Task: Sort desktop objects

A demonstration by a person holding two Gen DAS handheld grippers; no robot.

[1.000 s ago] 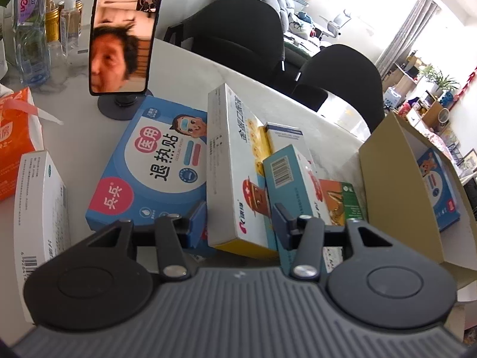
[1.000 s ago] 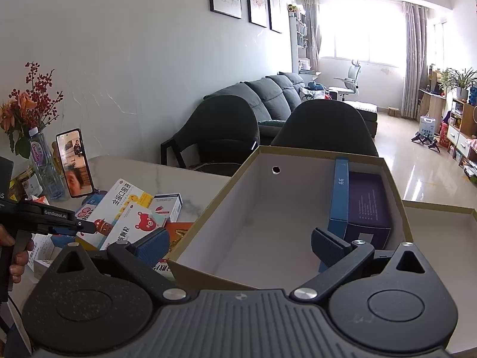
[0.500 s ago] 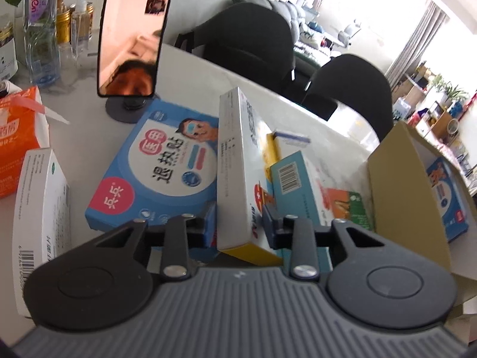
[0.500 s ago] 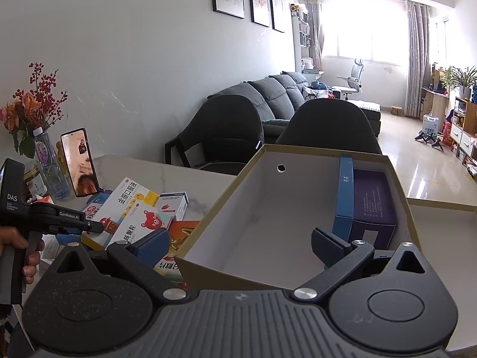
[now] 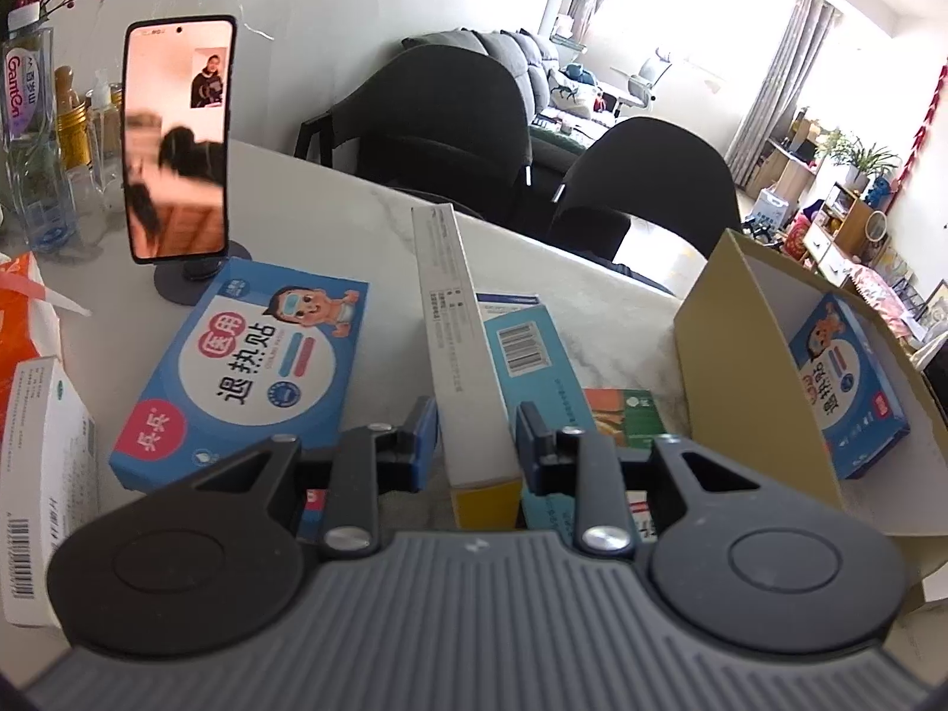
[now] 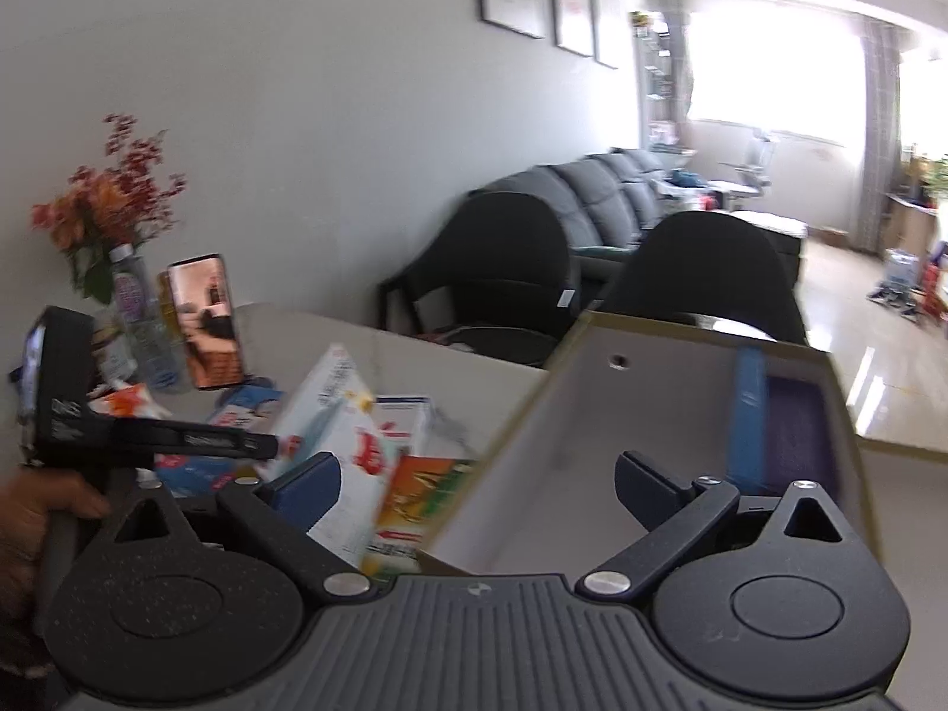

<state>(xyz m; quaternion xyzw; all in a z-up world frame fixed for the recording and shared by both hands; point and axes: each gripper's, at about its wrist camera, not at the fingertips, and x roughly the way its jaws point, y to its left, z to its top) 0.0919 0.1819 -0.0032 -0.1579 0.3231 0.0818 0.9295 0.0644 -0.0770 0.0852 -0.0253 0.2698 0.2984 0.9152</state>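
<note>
My left gripper (image 5: pixel 476 441) is shut on a white and yellow medicine box (image 5: pixel 459 349) and holds it on edge, lifted above the other boxes; the held box also shows in the right wrist view (image 6: pixel 332 415). Under it lie a blue fever-patch box (image 5: pixel 249 367), a teal box with a barcode (image 5: pixel 533 367) and an orange-green box (image 5: pixel 622 418). The cardboard box (image 5: pixel 729 343) stands to the right with another blue fever-patch box (image 5: pixel 841 385) inside. My right gripper (image 6: pixel 477 483) is open and empty over the cardboard box's near wall (image 6: pixel 503 474), which holds a blue box (image 6: pixel 748 415) on edge.
A phone on a stand (image 5: pixel 178 142) stands at the back left, with bottles (image 5: pixel 29 130) and flowers behind it. An orange tissue pack (image 5: pixel 23 320) and a white box (image 5: pixel 41 474) lie at the left. Two black chairs (image 5: pixel 450 118) stand beyond the table's far edge.
My left gripper closed on the white and yellow box, lifted it and tilted it upright. The right gripper's view shifted and blurred a little; it stays open.
</note>
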